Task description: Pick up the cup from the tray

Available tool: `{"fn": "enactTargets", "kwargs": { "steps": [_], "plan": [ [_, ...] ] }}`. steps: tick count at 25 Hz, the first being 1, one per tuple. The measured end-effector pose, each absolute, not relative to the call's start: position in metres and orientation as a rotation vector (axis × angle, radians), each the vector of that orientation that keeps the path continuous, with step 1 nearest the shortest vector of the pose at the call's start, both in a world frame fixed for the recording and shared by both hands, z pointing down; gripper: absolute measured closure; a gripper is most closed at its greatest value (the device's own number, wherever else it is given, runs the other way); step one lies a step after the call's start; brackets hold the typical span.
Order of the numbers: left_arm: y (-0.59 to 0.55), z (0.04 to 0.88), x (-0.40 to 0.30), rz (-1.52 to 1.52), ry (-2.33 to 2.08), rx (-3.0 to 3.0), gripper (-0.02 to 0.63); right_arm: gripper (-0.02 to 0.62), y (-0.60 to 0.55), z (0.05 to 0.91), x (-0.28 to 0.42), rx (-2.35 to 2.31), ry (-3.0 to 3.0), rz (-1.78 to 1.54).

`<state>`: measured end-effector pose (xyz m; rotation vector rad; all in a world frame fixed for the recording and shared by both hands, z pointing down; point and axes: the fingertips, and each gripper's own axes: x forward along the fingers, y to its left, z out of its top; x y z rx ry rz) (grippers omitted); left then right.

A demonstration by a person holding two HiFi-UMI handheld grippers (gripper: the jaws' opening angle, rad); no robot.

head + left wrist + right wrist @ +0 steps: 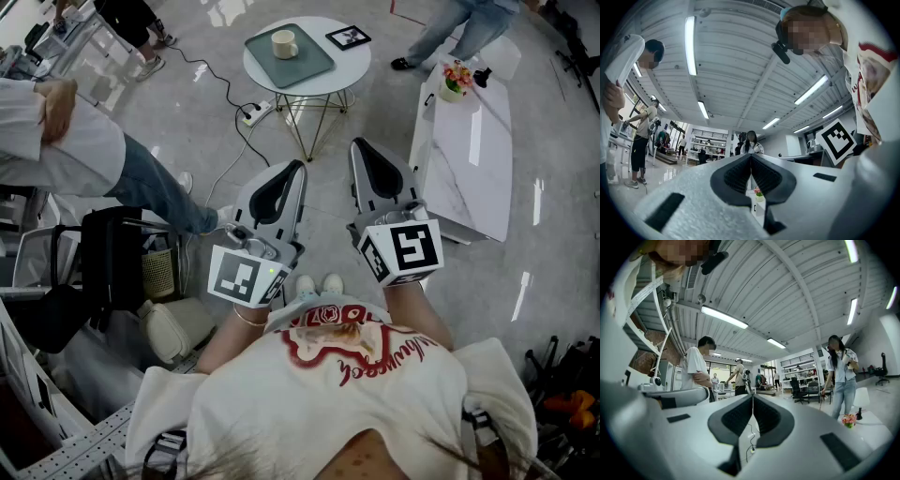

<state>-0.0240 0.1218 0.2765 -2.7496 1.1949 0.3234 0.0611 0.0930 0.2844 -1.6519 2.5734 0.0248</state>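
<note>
Polished floor (187, 122) — round white table (352, 75), cream cup (284, 43) on green tray (305, 67); left gripper (298, 169), right gripper (359, 146) clenched empty.

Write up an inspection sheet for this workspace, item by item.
Surface: round white table on a glossy floor, ahead of the person.
Job's things: cup standing on a green tray on that table, untouched.
Clutter: framed picture on the table beside the tray.
Grippers: left gripper and right gripper both shut, nothing between the jaws, held well short of the table.
Cables: black cable across the floor to a power strip near the table legs.
Surroundings: long white table with a flower pot on the right; a bystander on the left, another ahead.
</note>
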Motion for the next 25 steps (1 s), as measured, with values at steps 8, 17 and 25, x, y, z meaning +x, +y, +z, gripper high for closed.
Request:
{"fn": "enactTargets", "kwargs": {
  "steps": [8,17,25],
  "plan": [
    [0.124,0.273,-0.02,0.338,1.195,-2.75,0.592,0.567,0.096,0.282,0.061,-1.638,2.577,0.025],
    [0.124,0.274,-0.018,0.347,1.208,-2.748,0.592,0.566,0.097,0.28,0.07,-1.632,2.529,0.009],
    [0.116,0.289,-0.011,0.332,1.27,-2.736,0.592,0.566,0.088,0.29,0.082,-1.644,2.561,0.065]
  ]
}}
